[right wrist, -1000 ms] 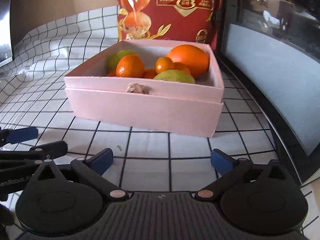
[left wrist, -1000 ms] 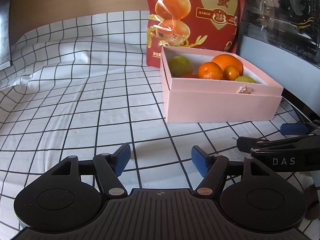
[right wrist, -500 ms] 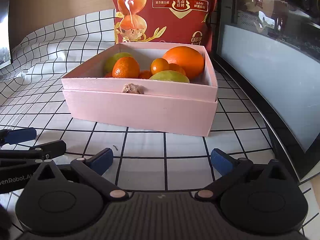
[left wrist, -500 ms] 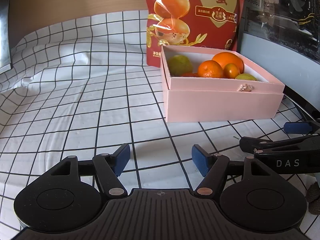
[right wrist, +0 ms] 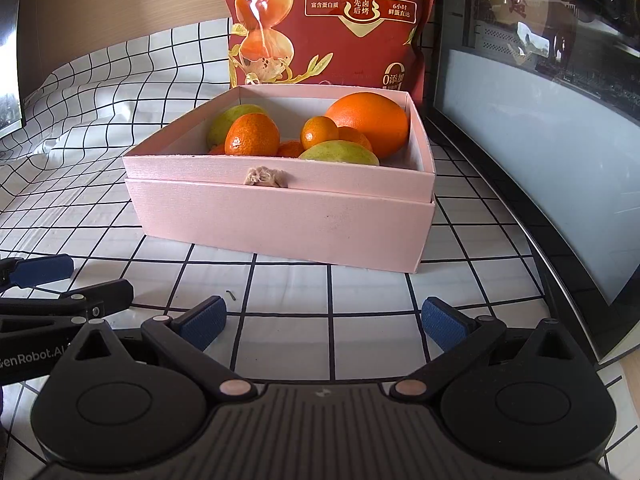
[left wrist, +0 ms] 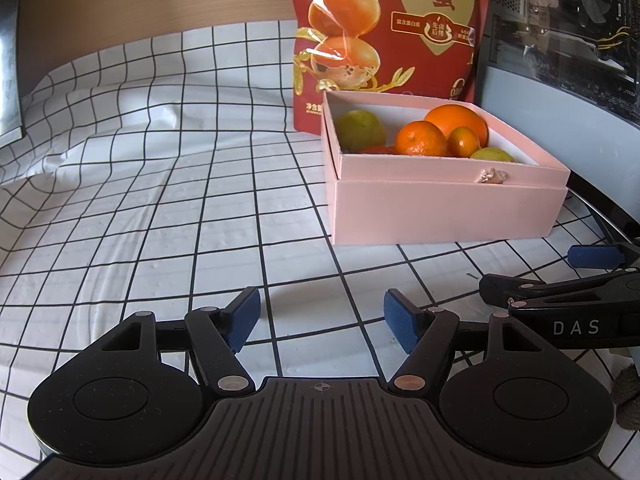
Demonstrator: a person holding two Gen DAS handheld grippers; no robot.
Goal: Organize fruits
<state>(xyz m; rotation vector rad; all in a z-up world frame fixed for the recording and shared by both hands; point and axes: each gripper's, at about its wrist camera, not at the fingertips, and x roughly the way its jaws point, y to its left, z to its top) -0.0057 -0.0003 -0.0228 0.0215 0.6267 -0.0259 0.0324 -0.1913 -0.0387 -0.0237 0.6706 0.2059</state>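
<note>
Hovering low over the checked table (left wrist: 160, 208) with both the left tongs (left wrist: 322, 316) and right tongs (right wrist: 324, 322) spread apart and empty, the person faces a pink box (right wrist: 280, 216), centre frame, already holding all visible fruit (right wrist: 252, 136), suggesting sorting is nearly finished.

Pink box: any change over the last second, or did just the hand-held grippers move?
Only the grippers moved: both backed slightly away from the pink box, which sits a little further off and higher in each wrist view. Nothing was taken hold of or let go. The left hand-held gripper and right hand-held gripper stay open and empty. The fruits and red bag are unchanged.
</note>
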